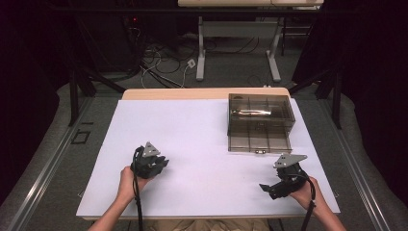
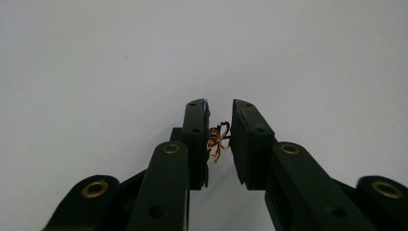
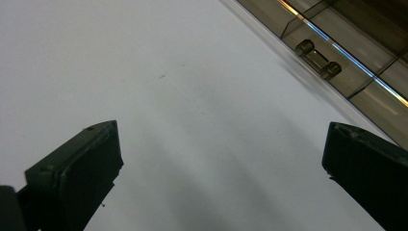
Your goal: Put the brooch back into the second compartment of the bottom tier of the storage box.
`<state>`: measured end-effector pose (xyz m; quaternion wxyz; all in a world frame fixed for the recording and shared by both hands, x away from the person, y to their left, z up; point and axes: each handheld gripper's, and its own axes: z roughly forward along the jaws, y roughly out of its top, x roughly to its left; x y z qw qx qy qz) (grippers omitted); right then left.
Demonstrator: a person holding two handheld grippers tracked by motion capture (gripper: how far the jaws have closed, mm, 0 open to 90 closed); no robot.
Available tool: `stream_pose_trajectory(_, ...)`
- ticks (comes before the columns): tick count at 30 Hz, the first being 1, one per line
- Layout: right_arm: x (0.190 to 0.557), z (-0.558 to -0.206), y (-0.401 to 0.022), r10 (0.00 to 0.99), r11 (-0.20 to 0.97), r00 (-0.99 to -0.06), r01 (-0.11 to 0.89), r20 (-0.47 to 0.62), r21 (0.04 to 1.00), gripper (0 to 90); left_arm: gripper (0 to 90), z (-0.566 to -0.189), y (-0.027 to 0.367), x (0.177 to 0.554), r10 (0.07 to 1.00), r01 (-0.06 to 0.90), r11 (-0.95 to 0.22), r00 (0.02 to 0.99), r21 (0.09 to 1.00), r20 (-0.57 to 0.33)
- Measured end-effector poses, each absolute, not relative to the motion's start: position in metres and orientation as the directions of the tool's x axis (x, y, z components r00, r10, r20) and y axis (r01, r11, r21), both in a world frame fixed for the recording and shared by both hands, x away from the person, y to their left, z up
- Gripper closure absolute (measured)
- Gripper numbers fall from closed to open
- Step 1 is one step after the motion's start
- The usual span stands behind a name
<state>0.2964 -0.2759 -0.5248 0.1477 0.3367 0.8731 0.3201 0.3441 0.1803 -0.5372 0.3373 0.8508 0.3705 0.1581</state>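
Note:
A tiny gold bow-shaped trinket (image 2: 218, 141) is pinched between the black jaws of my left gripper (image 2: 220, 108), which hold it just above the white table sheet (image 2: 96, 62). In the high view my left gripper (image 1: 161, 163) sits at the front left of the sheet, held by a hand. My right gripper (image 1: 267, 188) rests at the front right, jaws wide apart with nothing between them (image 3: 221, 144). A smoky clear compartment box (image 1: 260, 122) stands at the back right, its drawer pulled toward me. The drawer's small handle (image 3: 317, 59) lies ahead and to the right of the right gripper.
The white sheet (image 1: 192, 139) covers most of the wooden table. The box's divided drawer (image 3: 365, 53) edges the upper right of the right gripper view. Beyond the table are desk legs (image 1: 200, 53) and cables on the floor.

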Motion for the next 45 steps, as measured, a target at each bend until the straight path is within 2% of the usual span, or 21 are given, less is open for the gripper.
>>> stream_pose_trajectory(45, 0.297, -0.527, -0.275, 0.681, 0.57, -0.73, 0.485, -0.052, 0.663, 0.0, 76.6, -0.532, 0.091, 0.343, 0.59, 0.405, -0.569, 0.807, 0.715, 0.012)
